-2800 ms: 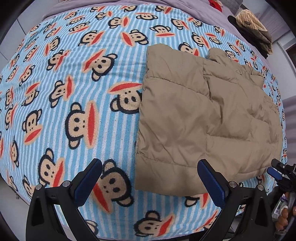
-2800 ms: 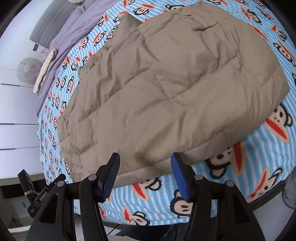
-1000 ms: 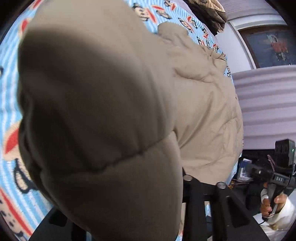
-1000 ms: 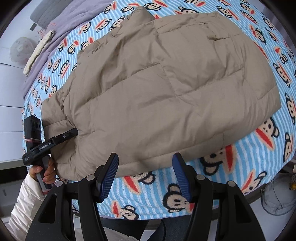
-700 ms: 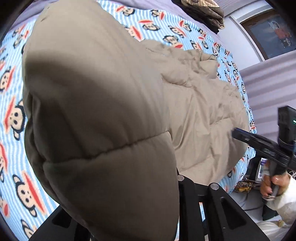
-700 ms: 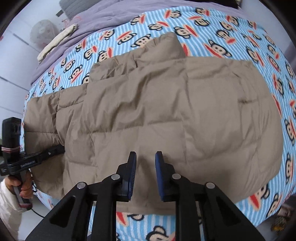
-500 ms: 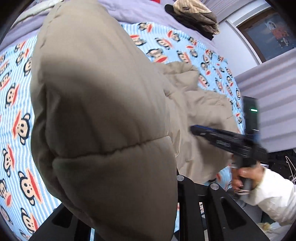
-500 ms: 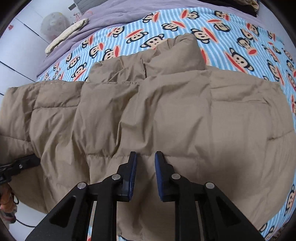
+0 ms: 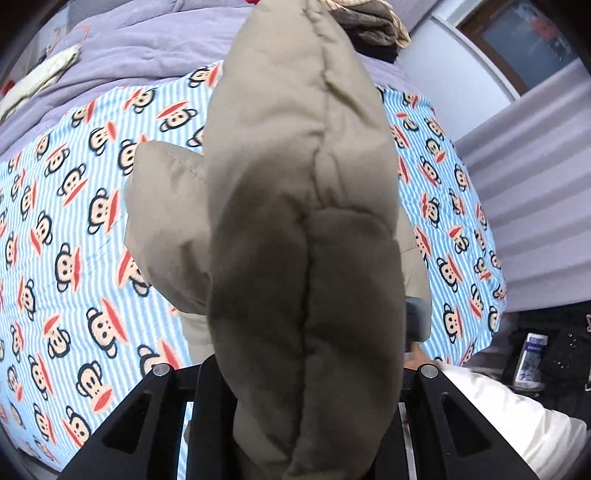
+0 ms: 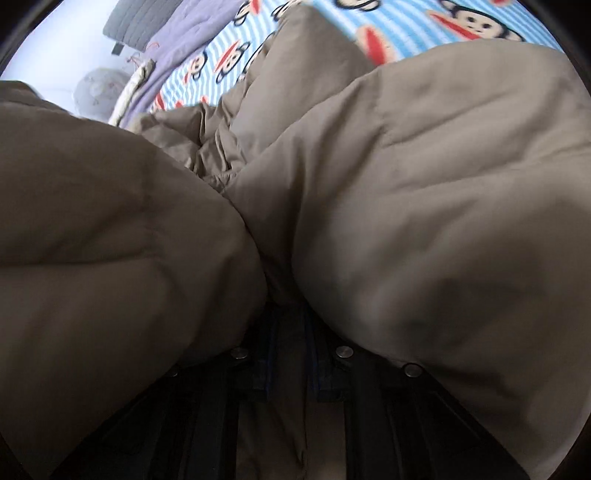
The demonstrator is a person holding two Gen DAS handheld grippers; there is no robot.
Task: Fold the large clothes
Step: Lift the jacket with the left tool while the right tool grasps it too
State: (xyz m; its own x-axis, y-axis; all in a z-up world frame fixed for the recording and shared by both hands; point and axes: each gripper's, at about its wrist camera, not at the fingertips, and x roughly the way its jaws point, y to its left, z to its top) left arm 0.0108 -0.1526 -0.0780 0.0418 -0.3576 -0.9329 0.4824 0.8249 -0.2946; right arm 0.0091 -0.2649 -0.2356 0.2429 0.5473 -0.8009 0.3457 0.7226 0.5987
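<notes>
A large tan puffer jacket [image 9: 303, 229] is lifted off the bed. My left gripper [image 9: 303, 373] is shut on a padded edge of it, and the fabric stands up in front of the camera and hides the fingertips. My right gripper [image 10: 290, 350] is shut on another part of the jacket [image 10: 424, 221]; the fabric bulges on both sides of the blue pads [image 10: 264, 354]. Part of the jacket still hangs down toward the bed in the left wrist view.
The bed is covered by a blue striped blanket with monkey faces [image 9: 74, 229]. A purple quilt [image 9: 140, 55] lies at the far end, with a pile of dark clothes [image 9: 373, 29]. A person's white sleeve [image 9: 509, 417] is at the lower right, near the bed edge.
Both grippers have raised the jacket off the bed. The right gripper, shut above the fabric half a second ago, now has it pinched. The folds now fill both views.
</notes>
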